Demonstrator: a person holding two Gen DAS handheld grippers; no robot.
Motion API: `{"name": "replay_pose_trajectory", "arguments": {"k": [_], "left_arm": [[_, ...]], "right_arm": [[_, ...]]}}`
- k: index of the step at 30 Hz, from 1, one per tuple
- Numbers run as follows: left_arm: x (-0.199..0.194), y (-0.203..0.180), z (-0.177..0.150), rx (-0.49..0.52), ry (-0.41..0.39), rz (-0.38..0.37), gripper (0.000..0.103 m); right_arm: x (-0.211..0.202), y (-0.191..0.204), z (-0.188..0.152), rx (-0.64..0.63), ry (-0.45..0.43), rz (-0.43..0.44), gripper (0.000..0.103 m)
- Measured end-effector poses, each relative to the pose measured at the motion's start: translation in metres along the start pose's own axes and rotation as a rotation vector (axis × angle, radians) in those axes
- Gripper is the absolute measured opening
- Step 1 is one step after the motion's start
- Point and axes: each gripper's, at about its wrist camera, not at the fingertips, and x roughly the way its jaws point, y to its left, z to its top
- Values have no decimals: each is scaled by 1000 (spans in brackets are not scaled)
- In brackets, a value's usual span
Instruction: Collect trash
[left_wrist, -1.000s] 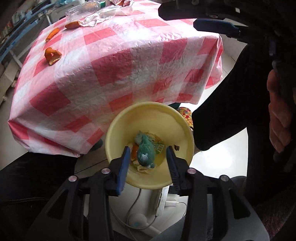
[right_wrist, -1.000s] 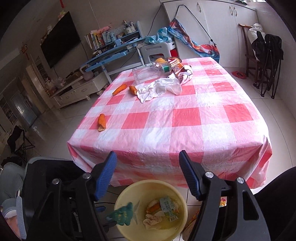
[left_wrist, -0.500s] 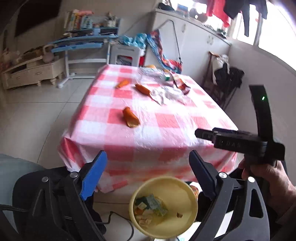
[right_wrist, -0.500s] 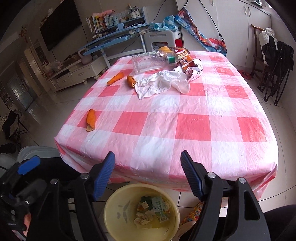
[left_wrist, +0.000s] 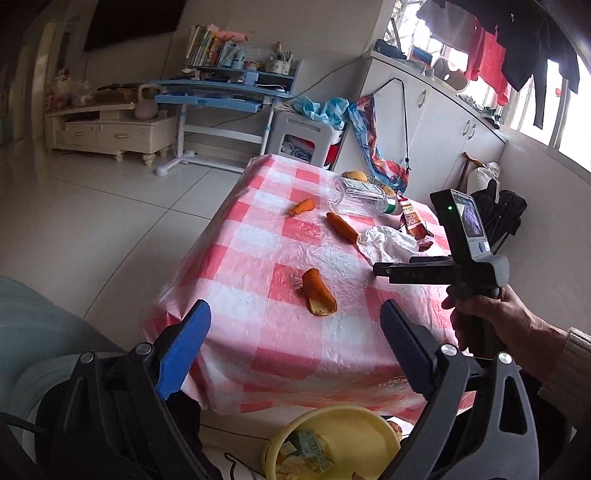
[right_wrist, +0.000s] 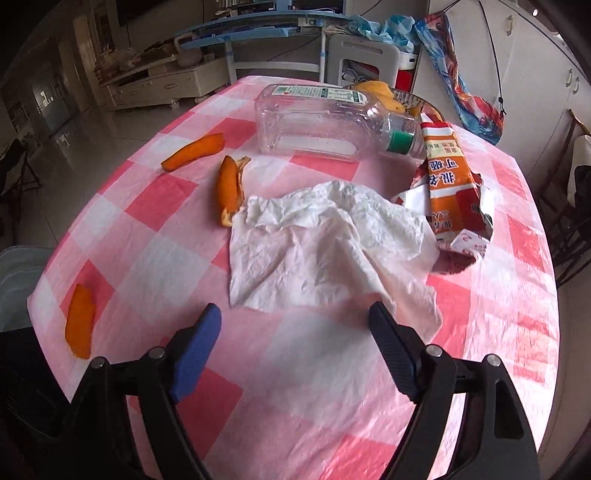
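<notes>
the right gripper (right_wrist: 295, 332), jaws just spread wider and empty, hung over the crumpled tissue (right_wrist: 325, 243) on the table (right_wrist: 498, 295), likely to grab it for the yellow bin (left_wrist: 354, 424), while the left gripper (left_wrist: 295, 339) stayed wide, empty.

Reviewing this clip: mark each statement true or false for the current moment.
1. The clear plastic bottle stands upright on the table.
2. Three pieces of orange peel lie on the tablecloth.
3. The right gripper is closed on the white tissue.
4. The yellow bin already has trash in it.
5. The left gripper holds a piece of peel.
1. False. The clear plastic bottle lies on its side.
2. True. The pieces of orange peel number three on the tablecloth.
3. False. The right gripper is open, its jaws just widened, with the white tissue just ahead of it.
4. True. The yellow bin holds wrappers and scraps.
5. False. The left gripper is open and empty.
</notes>
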Motion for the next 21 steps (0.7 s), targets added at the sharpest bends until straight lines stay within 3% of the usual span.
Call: {"name": "replay_pose_trajectory", "arguments": {"k": [3, 5, 9, 21], "left_arm": [[3, 7, 2, -37, 9, -3, 93], [11, 10, 3, -51, 50, 24, 93], [25, 15, 2, -76, 113, 63, 93], [31, 13, -2, -47, 134, 102, 93]], "right_arm": [[10, -1, 11, -58, -2, 13, 96], [15, -6, 16, -65, -9, 55, 96], [21, -15, 25, -64, -36, 57, 96], [26, -18, 34, -53, -37, 46, 97]]}}
